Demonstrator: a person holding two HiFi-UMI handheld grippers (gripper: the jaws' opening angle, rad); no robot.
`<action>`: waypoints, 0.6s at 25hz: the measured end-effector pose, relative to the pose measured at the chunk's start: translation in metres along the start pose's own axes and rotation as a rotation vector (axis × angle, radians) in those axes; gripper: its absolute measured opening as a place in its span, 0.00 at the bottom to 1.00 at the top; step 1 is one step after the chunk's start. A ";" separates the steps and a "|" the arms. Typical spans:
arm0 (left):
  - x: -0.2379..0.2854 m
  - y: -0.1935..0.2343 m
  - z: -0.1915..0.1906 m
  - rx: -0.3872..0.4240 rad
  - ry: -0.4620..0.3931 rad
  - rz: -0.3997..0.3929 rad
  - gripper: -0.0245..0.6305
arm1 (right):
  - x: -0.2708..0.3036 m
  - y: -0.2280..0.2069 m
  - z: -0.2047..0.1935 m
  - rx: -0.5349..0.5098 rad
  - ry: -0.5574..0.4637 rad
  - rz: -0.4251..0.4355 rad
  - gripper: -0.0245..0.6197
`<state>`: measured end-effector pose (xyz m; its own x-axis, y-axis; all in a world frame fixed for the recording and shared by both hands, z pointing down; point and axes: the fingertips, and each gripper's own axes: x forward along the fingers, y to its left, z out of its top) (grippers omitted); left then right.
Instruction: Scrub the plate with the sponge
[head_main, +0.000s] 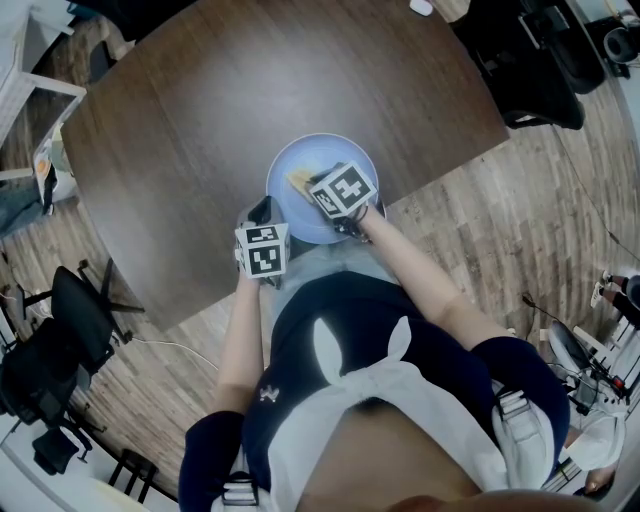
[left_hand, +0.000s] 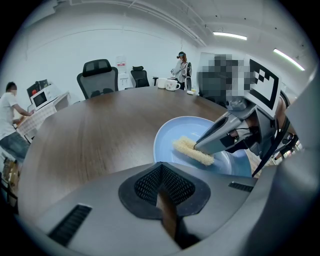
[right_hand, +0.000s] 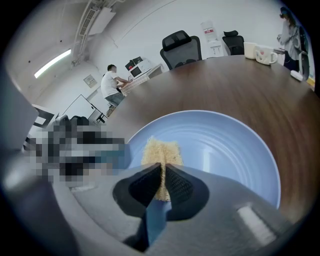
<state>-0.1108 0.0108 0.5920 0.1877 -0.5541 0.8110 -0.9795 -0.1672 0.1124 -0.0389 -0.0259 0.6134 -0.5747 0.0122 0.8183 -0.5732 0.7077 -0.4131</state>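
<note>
A light blue plate (head_main: 330, 150) (left_hand: 175, 130) (right_hand: 225, 145) lies on the dark wooden table (head_main: 250, 90), close to its near edge. My right gripper (head_main: 312, 186) (left_hand: 200, 147) (right_hand: 162, 167) is shut on a yellow sponge (head_main: 299, 180) (left_hand: 192, 151) (right_hand: 161, 150), which is pressed flat on the plate's left half. My left gripper (head_main: 258, 215) (left_hand: 161, 167) sits at the plate's near-left rim with its jaws shut and nothing between them. Whether it touches the rim is hidden.
Two white mugs (left_hand: 167, 84) (right_hand: 255, 54) stand at the table's far end. Black office chairs (left_hand: 97, 75) (right_hand: 180, 45) line the far side, another chair (head_main: 80, 300) stands left of me. A person (left_hand: 181, 65) stands beyond the table; another (right_hand: 112, 80) sits at a desk.
</note>
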 end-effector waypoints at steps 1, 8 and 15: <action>0.000 0.000 0.000 0.000 0.000 0.000 0.04 | -0.001 -0.002 0.001 0.002 0.000 -0.005 0.08; 0.000 -0.001 0.001 -0.005 -0.002 0.001 0.04 | -0.007 -0.015 0.004 -0.041 0.010 -0.085 0.08; 0.000 0.000 0.001 0.000 -0.001 0.005 0.04 | -0.011 -0.026 0.006 -0.062 0.022 -0.134 0.08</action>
<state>-0.1104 0.0106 0.5914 0.1830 -0.5558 0.8109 -0.9804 -0.1641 0.1087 -0.0214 -0.0482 0.6130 -0.4823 -0.0701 0.8732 -0.6064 0.7461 -0.2750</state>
